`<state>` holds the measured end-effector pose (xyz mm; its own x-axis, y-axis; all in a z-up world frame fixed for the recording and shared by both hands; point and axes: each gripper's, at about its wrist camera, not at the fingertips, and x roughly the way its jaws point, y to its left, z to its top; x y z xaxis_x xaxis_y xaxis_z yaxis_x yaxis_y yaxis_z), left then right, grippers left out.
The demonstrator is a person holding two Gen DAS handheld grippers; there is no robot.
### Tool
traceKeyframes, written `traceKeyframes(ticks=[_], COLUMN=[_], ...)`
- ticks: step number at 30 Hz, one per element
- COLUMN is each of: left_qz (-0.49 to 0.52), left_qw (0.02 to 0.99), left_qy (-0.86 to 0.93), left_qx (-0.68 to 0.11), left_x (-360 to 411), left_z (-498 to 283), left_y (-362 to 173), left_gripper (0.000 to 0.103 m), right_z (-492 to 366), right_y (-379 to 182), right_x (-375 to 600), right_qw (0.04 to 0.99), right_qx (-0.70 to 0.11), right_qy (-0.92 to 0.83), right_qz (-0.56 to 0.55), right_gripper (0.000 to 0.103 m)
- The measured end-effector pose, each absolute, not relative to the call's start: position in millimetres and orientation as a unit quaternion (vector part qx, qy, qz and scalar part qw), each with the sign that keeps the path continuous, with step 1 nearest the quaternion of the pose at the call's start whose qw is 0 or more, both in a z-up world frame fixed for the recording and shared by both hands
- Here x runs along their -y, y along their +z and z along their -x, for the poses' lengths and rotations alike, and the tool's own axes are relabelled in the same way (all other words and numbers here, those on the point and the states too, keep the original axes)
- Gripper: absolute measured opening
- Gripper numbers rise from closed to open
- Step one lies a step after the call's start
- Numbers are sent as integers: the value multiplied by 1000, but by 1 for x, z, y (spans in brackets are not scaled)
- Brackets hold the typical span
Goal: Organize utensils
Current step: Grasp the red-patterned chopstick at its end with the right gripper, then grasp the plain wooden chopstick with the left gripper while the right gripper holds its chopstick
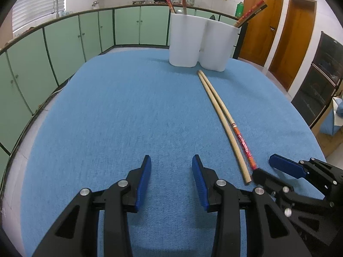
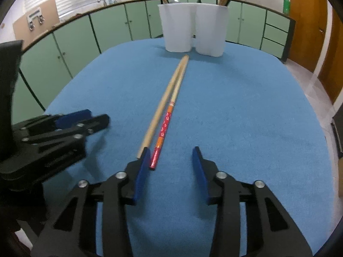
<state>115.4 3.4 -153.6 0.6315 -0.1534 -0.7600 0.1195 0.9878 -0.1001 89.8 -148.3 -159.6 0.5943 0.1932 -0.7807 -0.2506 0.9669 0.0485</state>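
Observation:
Two chopsticks lie side by side on the blue cloth: a plain wooden chopstick (image 1: pixel 220 117) (image 2: pixel 160 107) and a red-patterned chopstick (image 1: pixel 243 143) (image 2: pixel 164 128). My right gripper (image 2: pixel 171 152) (image 1: pixel 265 166) is open at their near ends. The red chopstick's tip lies just inside its left finger, untouched by the right pad, and the plain one's end sits outside that finger. My left gripper (image 1: pixel 171 160) (image 2: pixel 96 116) hangs open over bare cloth to their left, holding nothing. A white two-compartment holder (image 1: pixel 186 42) (image 2: pixel 182 27) stands at the far end with several chopsticks in it.
The blue cloth (image 1: pixel 107 107) covers a rounded table whose edges fall away left and right. Green cabinets (image 1: pixel 64 42) line the far wall under a counter with pots. Wooden doors (image 1: pixel 261 25) and a dark cabinet (image 1: pixel 321 81) stand to the right.

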Motion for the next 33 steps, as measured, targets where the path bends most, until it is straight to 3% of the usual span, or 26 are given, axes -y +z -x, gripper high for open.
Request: traceKeyframes(ticks=[11,17,22,33], left_qz=[21,19,11,17], left_qw=[904,906,907,909], left_qy=[-71,-67,-65,-93], left_qx=[-420,-418,-417,-405], left_x=[-5,-4,-2,16], left_z=[-113,-111,-110,-105], left_y=[-152,-152,-151,-144], left_gripper=[39,39,39,39], right_z=[-81,-81,-85,-89], right_y=[-158,-159,-160,-158], right_x=[154,148,148,190], right_qw=[891,890,889,897], right_qx=[-431,-432,-434,-432], right_qy=[140,141,143,91], right_qz=[25,29,24,-15], right_gripper=[38,29,7,5])
